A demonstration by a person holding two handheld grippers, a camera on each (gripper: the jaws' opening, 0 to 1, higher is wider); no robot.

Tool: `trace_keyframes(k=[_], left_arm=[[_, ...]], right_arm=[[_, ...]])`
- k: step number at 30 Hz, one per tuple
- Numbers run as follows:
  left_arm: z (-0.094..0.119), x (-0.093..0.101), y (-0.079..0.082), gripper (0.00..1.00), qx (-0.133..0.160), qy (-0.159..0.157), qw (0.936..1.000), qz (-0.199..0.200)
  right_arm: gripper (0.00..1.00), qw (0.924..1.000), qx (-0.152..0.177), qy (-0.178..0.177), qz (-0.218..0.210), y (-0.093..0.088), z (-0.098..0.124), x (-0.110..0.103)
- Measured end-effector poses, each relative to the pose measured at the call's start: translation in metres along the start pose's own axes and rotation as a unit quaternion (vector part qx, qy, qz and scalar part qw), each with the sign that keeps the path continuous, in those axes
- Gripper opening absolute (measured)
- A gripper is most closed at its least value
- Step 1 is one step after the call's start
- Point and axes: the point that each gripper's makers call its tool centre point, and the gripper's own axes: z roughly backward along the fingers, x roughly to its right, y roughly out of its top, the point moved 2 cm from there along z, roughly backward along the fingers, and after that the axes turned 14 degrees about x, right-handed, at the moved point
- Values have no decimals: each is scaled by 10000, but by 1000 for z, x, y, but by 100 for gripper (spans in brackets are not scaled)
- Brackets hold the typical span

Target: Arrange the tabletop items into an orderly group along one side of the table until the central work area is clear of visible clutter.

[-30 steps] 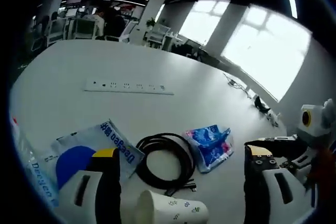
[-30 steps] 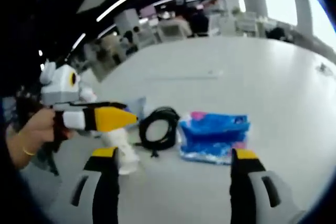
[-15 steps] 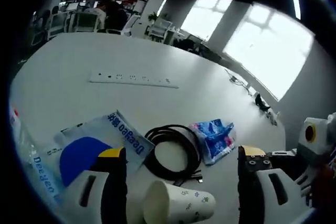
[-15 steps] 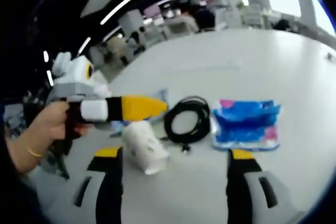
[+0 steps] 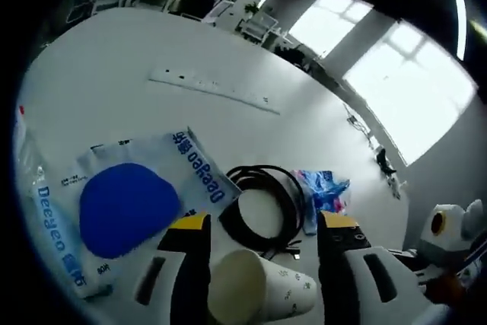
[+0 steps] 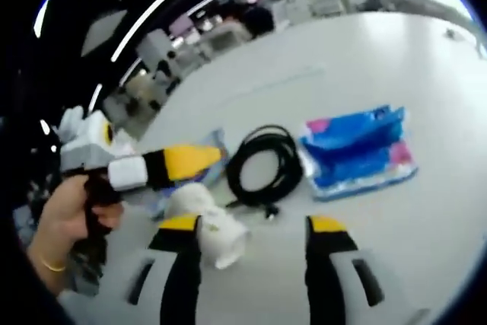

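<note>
A white paper cup [image 5: 259,293] lies on its side on the white table [image 5: 99,97], between the jaws of my left gripper [image 5: 265,222], which stands open with a jaw on either side of it. Beyond the cup lie a coiled black cable [image 5: 262,202], a blue tissue packet [image 5: 326,192] and a blue-and-white bag [image 5: 129,203]. My right gripper [image 6: 247,226] is open and holds nothing. The cup [image 6: 205,222] is beside its left jaw, with the cable [image 6: 262,165] and the packet [image 6: 358,150] ahead. A hand holds the left gripper [image 6: 205,157] over the cup.
A white power strip [image 5: 213,86] lies farther out across the table. Another printed packet [image 5: 49,226] sits at the left edge of the left gripper view. Desks and chairs stand beyond the table. The right gripper's body [image 5: 445,226] is at the far right.
Both pairs of jaws stand closer together than before. The left gripper has come down nearer the cup, which now lies between its jaws. The right gripper's view has shifted.
</note>
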Motion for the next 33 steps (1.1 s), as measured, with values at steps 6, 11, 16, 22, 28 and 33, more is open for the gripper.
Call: trace_keyframes(k=[6, 11, 16, 22, 28, 33], left_arm=[[-8, -2, -12, 45, -279, 65, 9996, -14], [-13, -2, -17, 38, -358, 132, 9992, 88], [-16, -9, -23, 31, -517, 316, 9981, 95], [-20, -12, -23, 27, -480, 439, 9978, 117], [-20, -16, -22, 22, -543, 573, 9968, 119], [-19, -23, -23, 13, -539, 683, 9962, 35]], right_arm=[[39, 9988, -38, -320, -357, -3, -9, 5], [34, 9980, -15, -442, -453, -3, -18, 5], [32, 9980, -15, -528, -339, -3, -26, 4], [30, 9978, -78, -587, -294, -7, -33, 5], [26, 9962, -44, -730, -476, -5, -39, 7], [22, 9930, -4, -932, -724, -5, -44, 12]])
